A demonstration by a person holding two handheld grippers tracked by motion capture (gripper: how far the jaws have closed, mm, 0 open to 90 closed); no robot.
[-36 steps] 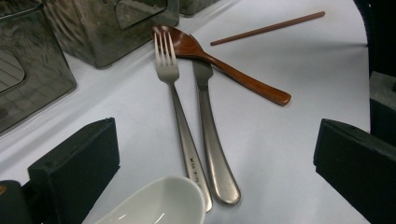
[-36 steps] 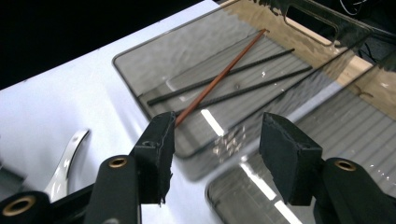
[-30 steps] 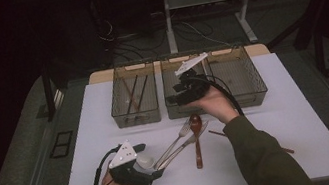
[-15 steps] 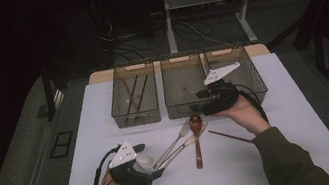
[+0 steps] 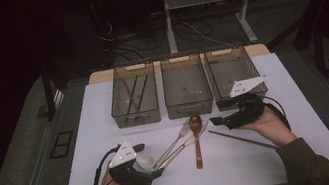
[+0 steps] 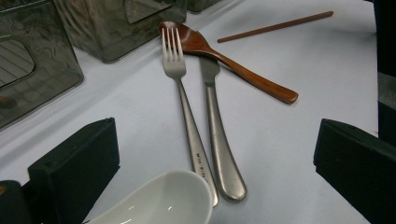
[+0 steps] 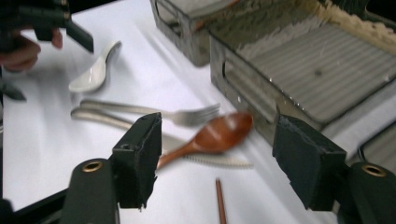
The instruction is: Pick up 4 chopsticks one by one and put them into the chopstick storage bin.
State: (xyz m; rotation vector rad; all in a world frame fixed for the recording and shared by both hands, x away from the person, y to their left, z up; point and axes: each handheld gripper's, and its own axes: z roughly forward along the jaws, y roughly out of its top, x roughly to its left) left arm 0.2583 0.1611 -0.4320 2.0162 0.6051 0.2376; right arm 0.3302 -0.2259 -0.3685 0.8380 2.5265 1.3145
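High view: white counter (image 5: 105,112), three bins (image 5: 186,86) at back; right gripper (image 5: 215,121), jaws wide and just been opening, empty, beside wooden spoon (image 5: 196,140). Left gripper view: left gripper (image 6: 215,158) wide, fork (image 6: 184,102), knife (image 6: 217,135), white spoon (image 6: 163,200) between jaws, untouched.

The high view is dim, with the room almost black around a pale, evenly lit white tabletop (image 5: 108,132). The left gripper view is sharp and bright, with soft glints on the fork (image 6: 187,116). The right gripper view is smeared by motion blur, most around the wooden spoon (image 7: 210,137).
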